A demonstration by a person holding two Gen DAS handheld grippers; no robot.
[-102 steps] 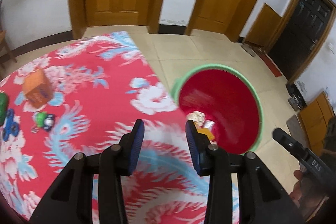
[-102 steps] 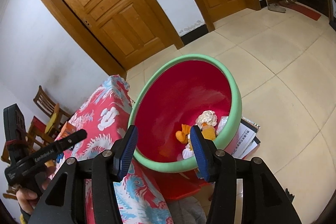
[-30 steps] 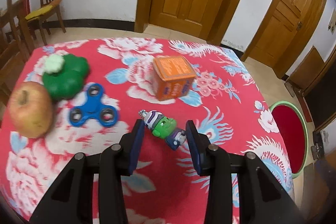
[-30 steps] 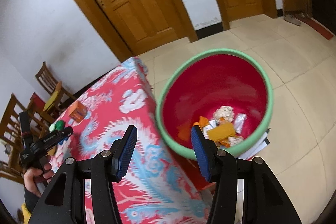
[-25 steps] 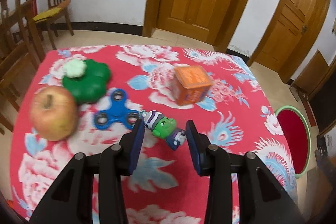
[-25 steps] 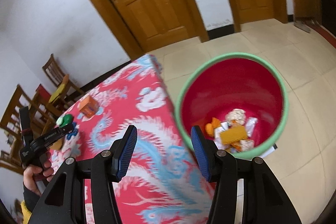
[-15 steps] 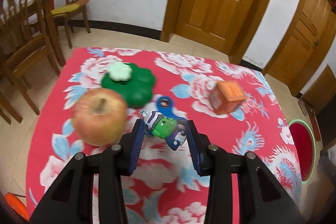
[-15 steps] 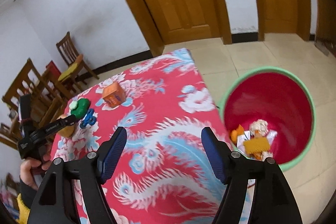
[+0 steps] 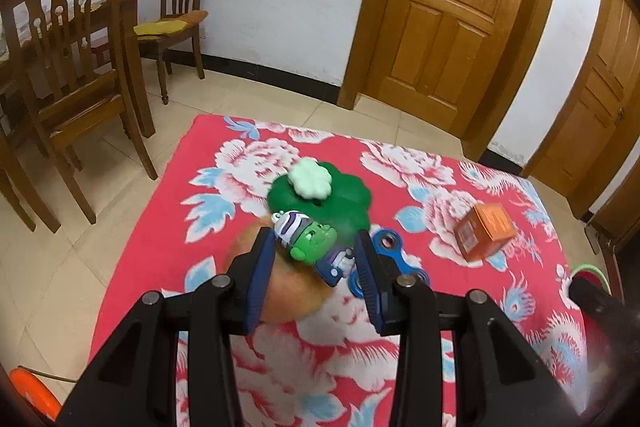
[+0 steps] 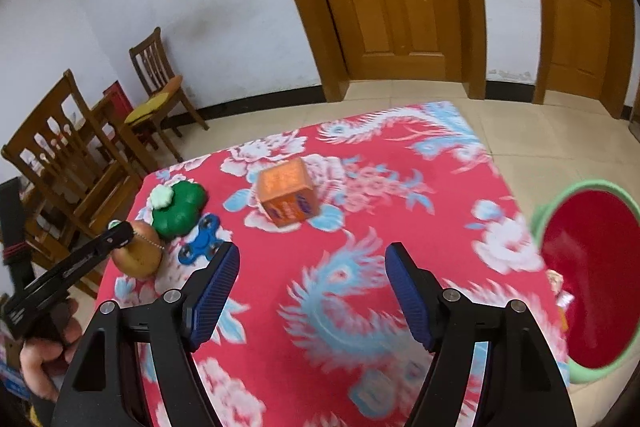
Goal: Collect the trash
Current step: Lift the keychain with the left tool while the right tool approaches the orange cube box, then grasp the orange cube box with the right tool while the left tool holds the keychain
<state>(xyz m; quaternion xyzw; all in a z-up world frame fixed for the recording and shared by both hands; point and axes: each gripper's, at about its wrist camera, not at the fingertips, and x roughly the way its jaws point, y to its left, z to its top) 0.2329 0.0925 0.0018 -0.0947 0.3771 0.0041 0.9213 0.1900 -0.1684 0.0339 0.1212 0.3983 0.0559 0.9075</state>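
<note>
Left gripper pinching a small green toy figure, lifted above the apple; a second ago the toy lay on the red floral tablecloth. Right gripper, jaws just opened wide and empty, has swung from the red bin toward the table. Beyond: blue spinner, green flower-shaped piece, orange box. Judged: toy is bound for the bin; box probably next.

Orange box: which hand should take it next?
Right. The right gripper's jaws have just been opening, nothing between them, and the orange box lies ahead of it. The left gripper is shut on the green toy figure.
</note>
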